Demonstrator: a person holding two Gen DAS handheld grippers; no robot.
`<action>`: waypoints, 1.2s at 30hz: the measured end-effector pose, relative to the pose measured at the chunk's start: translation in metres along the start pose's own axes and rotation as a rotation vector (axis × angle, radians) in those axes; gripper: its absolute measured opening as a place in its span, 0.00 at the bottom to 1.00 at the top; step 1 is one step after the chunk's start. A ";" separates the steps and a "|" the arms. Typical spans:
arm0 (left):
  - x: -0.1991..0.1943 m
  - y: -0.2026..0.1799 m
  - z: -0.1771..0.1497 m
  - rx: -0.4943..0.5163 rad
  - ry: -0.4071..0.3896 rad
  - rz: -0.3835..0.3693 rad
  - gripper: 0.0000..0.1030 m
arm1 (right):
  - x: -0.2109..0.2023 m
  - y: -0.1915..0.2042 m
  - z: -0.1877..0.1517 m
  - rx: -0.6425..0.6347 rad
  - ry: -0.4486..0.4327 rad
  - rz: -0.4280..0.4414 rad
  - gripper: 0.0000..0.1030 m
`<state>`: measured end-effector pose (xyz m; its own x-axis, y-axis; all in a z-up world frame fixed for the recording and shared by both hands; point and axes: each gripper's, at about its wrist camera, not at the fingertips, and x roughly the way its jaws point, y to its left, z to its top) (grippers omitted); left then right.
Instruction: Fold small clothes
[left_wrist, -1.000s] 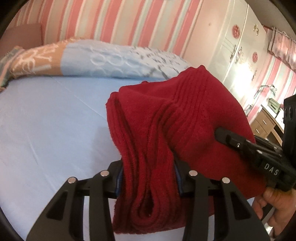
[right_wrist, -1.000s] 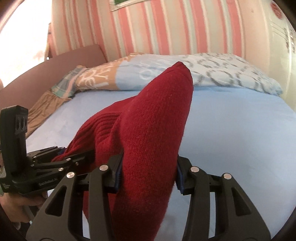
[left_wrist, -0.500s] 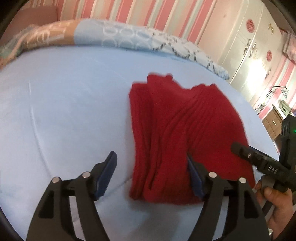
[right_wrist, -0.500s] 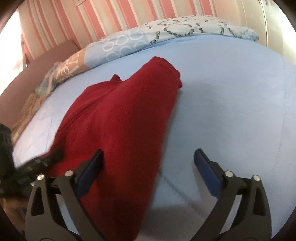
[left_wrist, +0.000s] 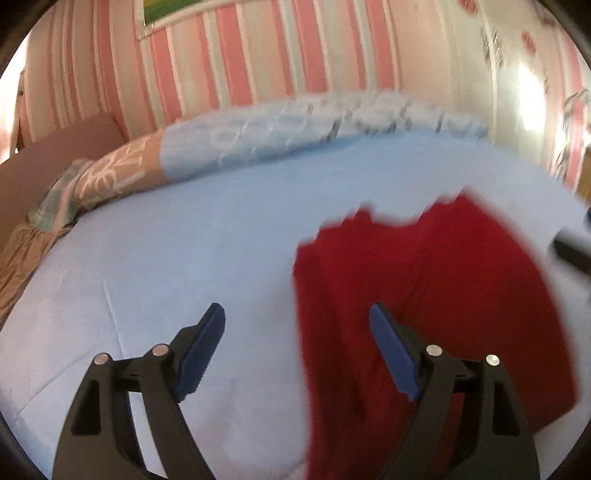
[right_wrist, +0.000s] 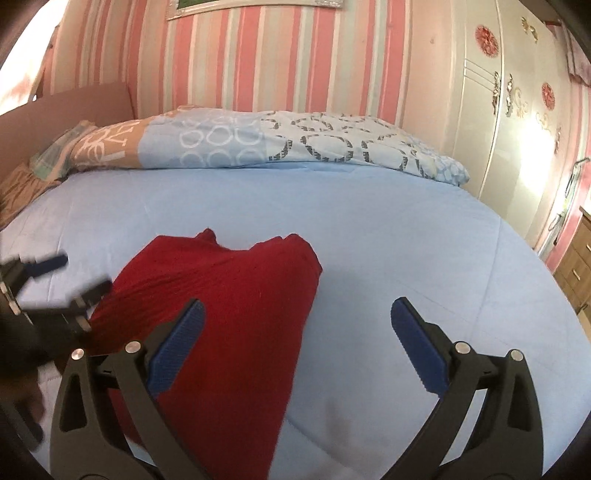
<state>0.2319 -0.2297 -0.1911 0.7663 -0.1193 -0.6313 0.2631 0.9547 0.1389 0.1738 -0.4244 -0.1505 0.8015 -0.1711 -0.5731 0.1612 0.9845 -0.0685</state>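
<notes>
Left claw (left_wrist: 295, 325): spread, jaws just opened, empty. Right claw (right_wrist: 295, 317): spread wide, empty, its left pad over cloth. Red garment (right_wrist: 229, 306) lies folded on the blue bed sheet (right_wrist: 406, 236), between both claws. Patterned pillow (right_wrist: 258, 140) beyond.

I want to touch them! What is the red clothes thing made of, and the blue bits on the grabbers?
The red garment looks like soft, matte knitted yarn, perhaps wool or acrylic: fine ribbed lines run across it and it slumps limply on the bed sheet. The blue pads on the right hand-held gripper look like matte rubber or plastic, with small saw-like teeth along their edges.
</notes>
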 end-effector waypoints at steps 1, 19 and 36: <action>0.006 0.006 -0.007 -0.019 0.010 0.004 0.80 | 0.002 -0.002 -0.004 0.008 0.011 -0.003 0.97; -0.086 0.096 -0.020 -0.175 -0.027 -0.089 0.84 | -0.082 0.021 0.000 0.040 0.051 0.025 0.97; -0.255 0.156 -0.091 -0.114 0.007 0.006 0.98 | -0.223 0.160 -0.021 0.087 0.143 -0.066 0.97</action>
<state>0.0245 -0.0253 -0.0777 0.7632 -0.1117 -0.6365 0.1897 0.9803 0.0554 0.0089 -0.2283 -0.0504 0.6981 -0.2223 -0.6806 0.2650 0.9633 -0.0428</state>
